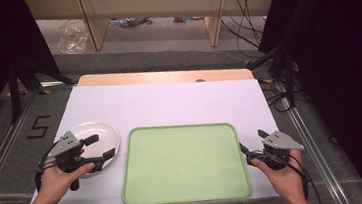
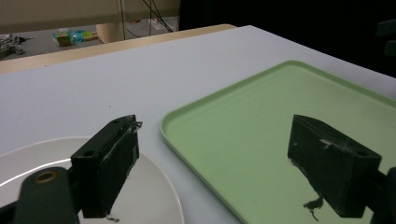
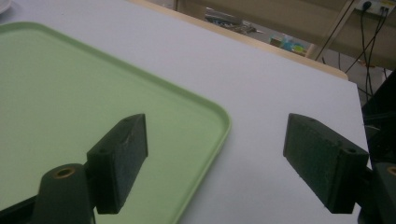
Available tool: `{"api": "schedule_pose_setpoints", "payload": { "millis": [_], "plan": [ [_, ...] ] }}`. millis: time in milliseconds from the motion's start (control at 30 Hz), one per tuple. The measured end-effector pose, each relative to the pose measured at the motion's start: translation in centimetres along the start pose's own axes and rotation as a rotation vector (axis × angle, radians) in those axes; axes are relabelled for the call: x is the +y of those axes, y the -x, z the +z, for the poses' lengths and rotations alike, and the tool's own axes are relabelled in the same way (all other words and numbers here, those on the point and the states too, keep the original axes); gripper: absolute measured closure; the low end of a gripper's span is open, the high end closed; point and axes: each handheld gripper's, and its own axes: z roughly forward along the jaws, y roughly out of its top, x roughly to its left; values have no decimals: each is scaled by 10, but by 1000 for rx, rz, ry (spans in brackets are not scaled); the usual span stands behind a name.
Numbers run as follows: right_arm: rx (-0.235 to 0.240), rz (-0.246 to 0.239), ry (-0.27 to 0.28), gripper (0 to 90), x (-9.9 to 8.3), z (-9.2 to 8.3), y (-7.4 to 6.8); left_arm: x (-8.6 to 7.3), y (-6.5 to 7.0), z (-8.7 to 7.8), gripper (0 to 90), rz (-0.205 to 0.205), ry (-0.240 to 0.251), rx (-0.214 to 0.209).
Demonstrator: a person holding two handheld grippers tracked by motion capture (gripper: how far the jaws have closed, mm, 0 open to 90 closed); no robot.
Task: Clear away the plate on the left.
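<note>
The high view is looking forward and down from above your side of the surface (image 1: 169,100), taking in all of it and the floor beyond. Your left gripper (image 1: 101,146) camera is riding low and close over the white plate (image 2: 154,196), facing across the near left corner of the green tray (image 2: 261,135) toward the far edge. Your right gripper (image 1: 251,141) camera is sitting just as low at the tray's right rim, facing the far right corner of the surface. All three views are sharing the tray.
</note>
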Motion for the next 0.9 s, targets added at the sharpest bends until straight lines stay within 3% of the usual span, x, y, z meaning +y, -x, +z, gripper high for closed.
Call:
{"api": "schedule_pose_setpoints", "payload": {
  "millis": [400, 600, 800, 900],
  "plan": [
    [-5, -3, -4, 227, 1, -1, 0, -1, -16, -11, 167, -1, 8, 60],
    [-2, -1, 5, 227, 1, 0, 0, -2, -31, -18, 169, -28, 8, 104],
    [8, 3, -12, 227, 2, 0, -1, -7, -55, -30, 183, -81, 12, 168],
    [-4, -7, 12, 227, 1, 2, -1, -10, -65, -34, 185, -102, 5, 198]
  ]
}}
